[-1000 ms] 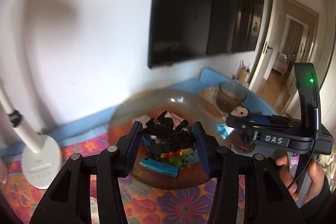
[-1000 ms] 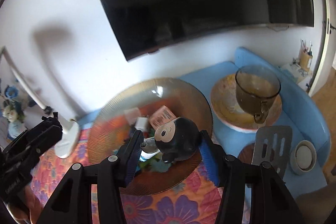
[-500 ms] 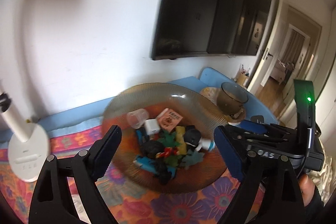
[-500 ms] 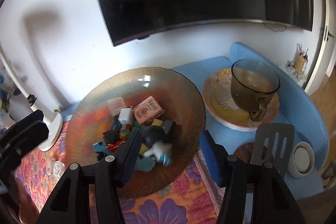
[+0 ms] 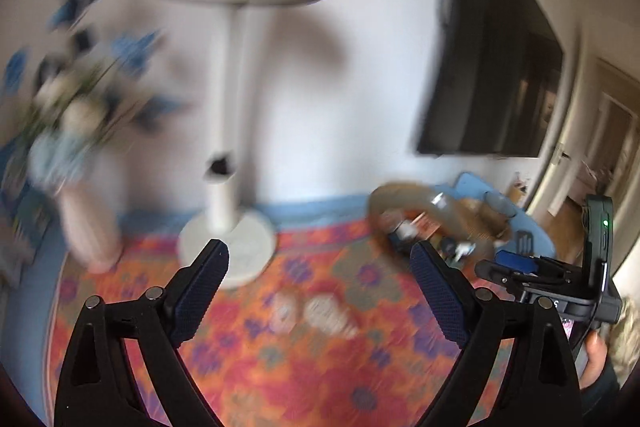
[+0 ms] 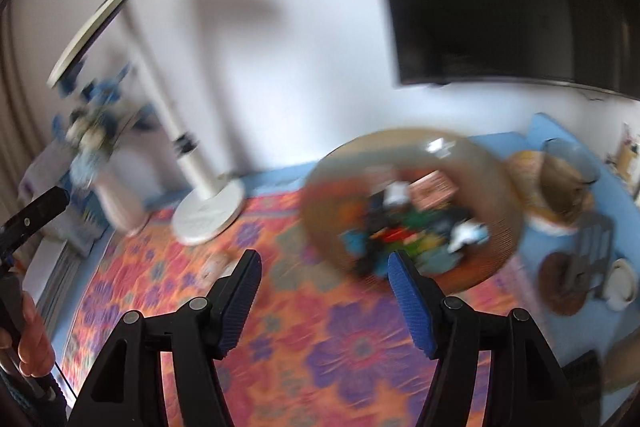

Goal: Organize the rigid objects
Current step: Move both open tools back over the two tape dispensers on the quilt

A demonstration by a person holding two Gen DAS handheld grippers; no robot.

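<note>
Amber glass bowl point(image 6: 412, 203) of small toys point(image 6: 408, 231) sits on our floral cloth point(image 6: 320, 339), beside the blue mat point(image 6: 624, 211) carrying a brown cup point(image 6: 564, 187). Our left tool point(image 5: 320, 291) stands wide, jaws just opening, nothing between them. Our right tool point(image 6: 324, 303), jaws likewise just opening, is empty over the cloth near the bowl.

Black tool arms w/ silver screws, ribbed blue pads point(image 6: 412, 307); green LED point(image 5: 605, 223) on housing.
</note>
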